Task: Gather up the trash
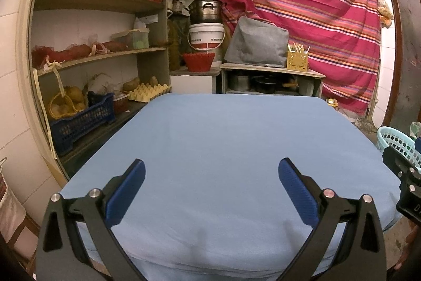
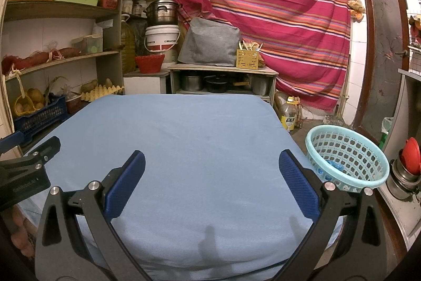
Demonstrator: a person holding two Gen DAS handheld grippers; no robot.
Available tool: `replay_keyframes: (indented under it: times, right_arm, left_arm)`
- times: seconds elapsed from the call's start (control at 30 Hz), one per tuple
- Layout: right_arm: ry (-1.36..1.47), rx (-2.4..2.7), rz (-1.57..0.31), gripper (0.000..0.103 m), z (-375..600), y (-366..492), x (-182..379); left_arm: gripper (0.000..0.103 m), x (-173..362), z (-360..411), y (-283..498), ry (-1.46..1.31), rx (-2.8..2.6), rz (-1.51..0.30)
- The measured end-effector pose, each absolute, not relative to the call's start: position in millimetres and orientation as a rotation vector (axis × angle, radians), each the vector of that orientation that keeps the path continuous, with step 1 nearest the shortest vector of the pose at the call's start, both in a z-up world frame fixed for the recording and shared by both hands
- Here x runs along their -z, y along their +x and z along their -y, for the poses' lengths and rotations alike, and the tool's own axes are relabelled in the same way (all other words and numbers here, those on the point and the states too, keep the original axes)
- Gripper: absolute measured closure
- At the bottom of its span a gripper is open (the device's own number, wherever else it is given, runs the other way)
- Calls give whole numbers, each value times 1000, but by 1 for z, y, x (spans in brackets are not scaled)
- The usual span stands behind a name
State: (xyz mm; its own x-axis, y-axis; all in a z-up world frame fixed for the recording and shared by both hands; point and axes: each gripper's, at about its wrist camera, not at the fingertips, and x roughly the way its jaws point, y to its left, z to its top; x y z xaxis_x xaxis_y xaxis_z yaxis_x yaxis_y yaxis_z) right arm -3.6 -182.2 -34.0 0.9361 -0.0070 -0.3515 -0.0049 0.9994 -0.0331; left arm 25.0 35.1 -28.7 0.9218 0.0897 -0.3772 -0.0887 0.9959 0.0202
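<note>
I see both tongs gaping wide, left tongs (image 1: 211, 188) and right tongs (image 2: 211, 187), nothing gripped, over the blue-covered surface (image 2: 184, 128). Just right of my right tongs, a turquoise basket (image 2: 347, 157); blue scraps (image 2: 332, 165) inside, hard to identify.

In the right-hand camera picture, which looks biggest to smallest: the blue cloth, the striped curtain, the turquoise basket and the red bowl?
1. Blue cloth and striped curtain: similar, not ranked; the cloth is nearer.
2. Turquoise basket.
3. Red bowl, smallest, but farther away.
</note>
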Motion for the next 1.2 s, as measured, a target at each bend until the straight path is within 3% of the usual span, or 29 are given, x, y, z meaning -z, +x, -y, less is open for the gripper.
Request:
replay_keyframes:
  times: [1.2]
  right_arm:
    - [-38,3,-359,4,181,-4,35]
  left_arm:
    - [4,29,-30,17,22,-92,-359]
